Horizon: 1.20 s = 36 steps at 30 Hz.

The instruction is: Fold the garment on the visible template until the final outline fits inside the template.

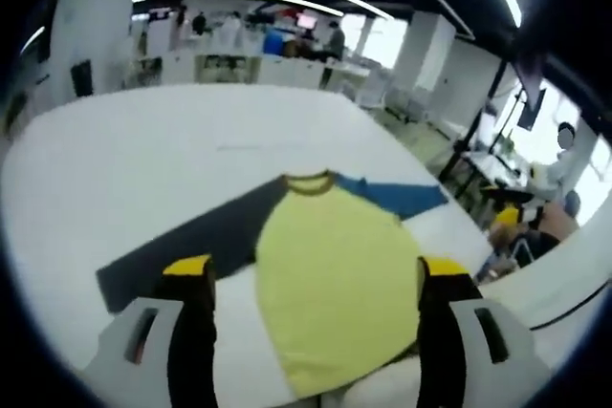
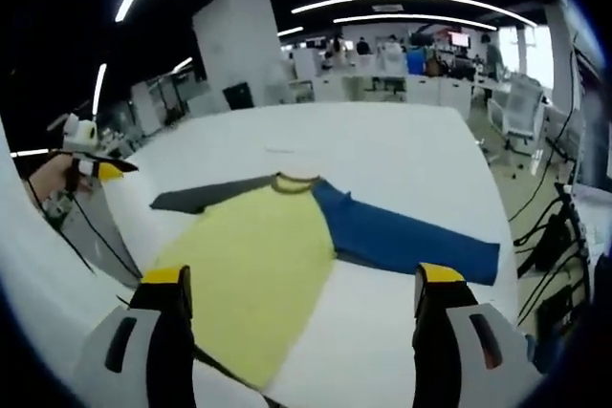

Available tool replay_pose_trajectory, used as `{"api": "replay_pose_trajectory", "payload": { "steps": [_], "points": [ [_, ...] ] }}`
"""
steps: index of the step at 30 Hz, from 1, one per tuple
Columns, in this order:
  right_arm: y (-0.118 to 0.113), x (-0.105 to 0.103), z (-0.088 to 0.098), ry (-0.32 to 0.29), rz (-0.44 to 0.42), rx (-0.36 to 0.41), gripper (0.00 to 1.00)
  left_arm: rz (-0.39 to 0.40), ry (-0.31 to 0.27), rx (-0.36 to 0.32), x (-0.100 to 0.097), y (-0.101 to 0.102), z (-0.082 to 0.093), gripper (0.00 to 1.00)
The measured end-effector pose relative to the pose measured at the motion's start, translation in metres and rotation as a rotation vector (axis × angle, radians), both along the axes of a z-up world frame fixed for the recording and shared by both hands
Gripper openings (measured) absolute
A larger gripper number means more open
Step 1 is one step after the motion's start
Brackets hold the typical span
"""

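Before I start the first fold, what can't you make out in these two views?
- Shirt hem: left gripper view, cut off at the bottom edge between the left gripper jaws.
- Grey sleeve end: right gripper view, too small and foreshortened to judge.
- Template outline on the table: too faint to tell, either view.

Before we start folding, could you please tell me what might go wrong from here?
1. The shirt lies flat with its blue sleeve and dark sleeve spread wide, so a careless first fold could bunch them.
2. Its hem sits near the table edge and might slide off.
3. No template outline is clearly visible, so the fit is hard to judge.
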State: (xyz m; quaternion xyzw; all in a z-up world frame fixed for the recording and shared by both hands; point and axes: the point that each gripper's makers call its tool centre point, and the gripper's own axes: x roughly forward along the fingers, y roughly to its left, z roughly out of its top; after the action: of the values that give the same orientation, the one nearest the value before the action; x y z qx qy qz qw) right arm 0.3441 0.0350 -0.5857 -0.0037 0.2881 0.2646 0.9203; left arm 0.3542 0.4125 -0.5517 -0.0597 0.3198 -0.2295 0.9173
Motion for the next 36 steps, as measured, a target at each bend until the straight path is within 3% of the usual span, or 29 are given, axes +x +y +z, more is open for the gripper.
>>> {"api": "replay_pose_trajectory", "payload": {
  "steps": [8,9,10,12,15,17,23,30,36],
  "points": [
    [-0.001,0.001,0.01,-0.016,0.023,0.02,1.0,-0.023,-0.051,-0.015,0.01,-0.009,0.023,0.87],
    [-0.003,0.001,0.01,-0.019,0.019,0.018,1.0,-0.032,-0.043,0.0,0.01,-0.009,0.024,0.86],
    [-0.004,0.002,0.011,-0.024,0.016,0.018,1.0,-0.052,0.007,0.05,0.005,-0.004,0.021,0.84],
    [-0.007,0.002,0.013,-0.027,0.012,0.018,1.0,-0.061,-0.041,0.129,0.012,0.005,0.029,0.83],
    [-0.01,0.003,0.015,-0.032,0.006,0.011,1.0,-0.037,-0.076,0.085,0.017,0.009,0.046,0.84],
    [-0.012,0.003,0.016,-0.036,0.007,-0.003,1.0,-0.013,-0.1,0.012,0.02,0.011,0.058,0.84],
    [-0.021,0.005,0.022,-0.041,0.0,-0.006,1.0,-0.007,-0.107,0.042,0.019,0.019,0.062,0.87],
    [-0.035,0.011,0.027,-0.049,-0.028,-0.002,1.0,0.027,-0.122,0.039,0.023,0.037,0.066,1.0],
    [-0.04,0.015,0.027,-0.05,-0.043,-0.004,1.0,0.033,-0.112,0.02,0.022,0.046,0.07,0.99]
  ]
}}
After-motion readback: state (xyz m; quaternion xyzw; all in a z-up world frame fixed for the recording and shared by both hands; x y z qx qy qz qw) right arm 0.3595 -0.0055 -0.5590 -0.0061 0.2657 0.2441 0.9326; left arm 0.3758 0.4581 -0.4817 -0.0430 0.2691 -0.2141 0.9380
